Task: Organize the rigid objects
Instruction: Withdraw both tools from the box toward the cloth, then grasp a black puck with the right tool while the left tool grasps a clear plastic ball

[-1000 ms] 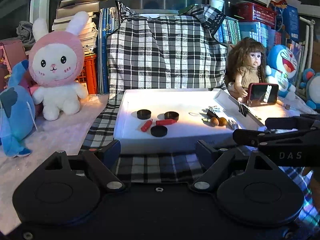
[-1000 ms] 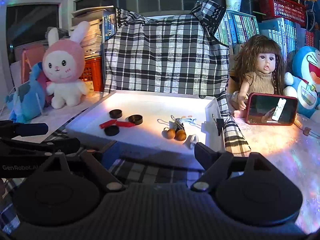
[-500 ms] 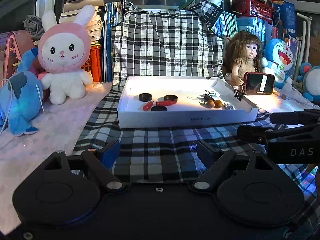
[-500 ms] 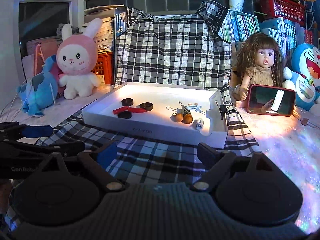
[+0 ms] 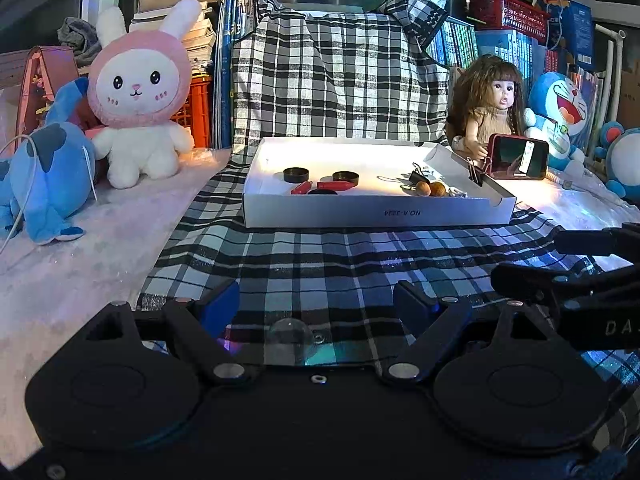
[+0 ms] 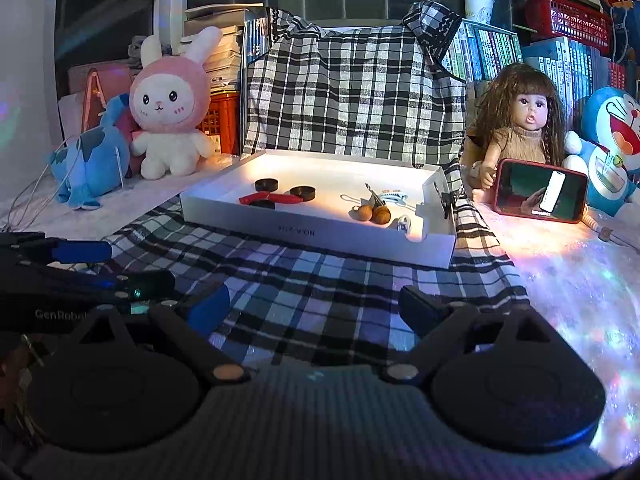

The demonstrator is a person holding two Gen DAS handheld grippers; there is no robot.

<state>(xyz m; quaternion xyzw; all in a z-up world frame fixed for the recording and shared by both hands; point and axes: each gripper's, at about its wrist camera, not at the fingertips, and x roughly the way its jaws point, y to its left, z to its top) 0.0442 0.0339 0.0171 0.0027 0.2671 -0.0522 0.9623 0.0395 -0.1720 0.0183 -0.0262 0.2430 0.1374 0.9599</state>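
A shallow white box (image 5: 376, 212) (image 6: 320, 236) sits on the plaid cloth, well ahead of both grippers. Its left half holds black round caps (image 5: 296, 175) (image 6: 266, 185) and red sticks (image 5: 335, 185) (image 6: 280, 199). Two brown balls (image 5: 430, 189) (image 6: 374, 213) on a keyring lie in the right half. A black binder clip (image 5: 476, 172) (image 6: 446, 200) is clipped to the right wall. My left gripper (image 5: 316, 304) hangs open over the cloth with nothing between its fingers. My right gripper (image 6: 314, 306) is also over the cloth, its jaws opening, nothing between them.
A pink rabbit plush (image 5: 140, 92) and a blue plush (image 5: 44, 168) stand at the left. A doll (image 6: 520, 124), a red phone (image 6: 540, 190) and a blue cat plush (image 6: 612, 144) stand at the right. Books (image 6: 488, 52) line the back.
Both grippers have drawn back from the box, which now looks smaller and farther off, with more plaid cloth in front. The right jaws have spread a little.
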